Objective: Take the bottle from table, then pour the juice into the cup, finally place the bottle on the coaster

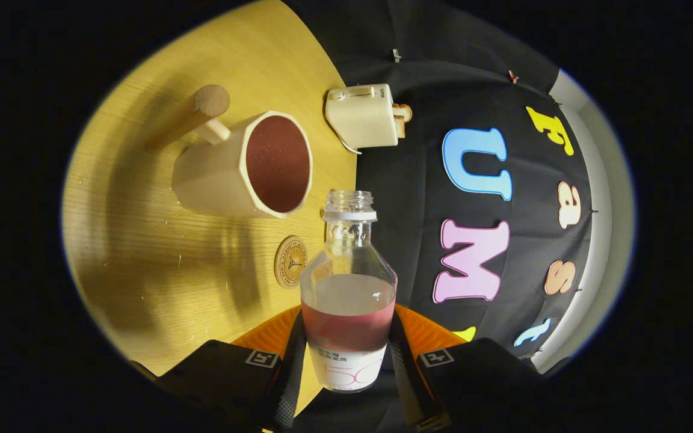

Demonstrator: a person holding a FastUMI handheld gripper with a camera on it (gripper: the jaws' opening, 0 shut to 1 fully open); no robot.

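Note:
My gripper is shut on a clear, uncapped bottle, one finger pressing on each side of its lower body. Reddish juice fills the bottle's lower part, above a white label. The whole view is rolled, so the wooden table stands tilted. Beyond the bottle's mouth sits a cream faceted cup with a wooden handle, holding dark red juice. A small round cork coaster lies on the table just beside the bottle's shoulder, between the bottle and the cup.
A cream toaster with bread in it stands at the table's far edge, past the cup. The booth's black cloth wall rises behind the table. Bare wood stretches on the side of the cup away from the wall.

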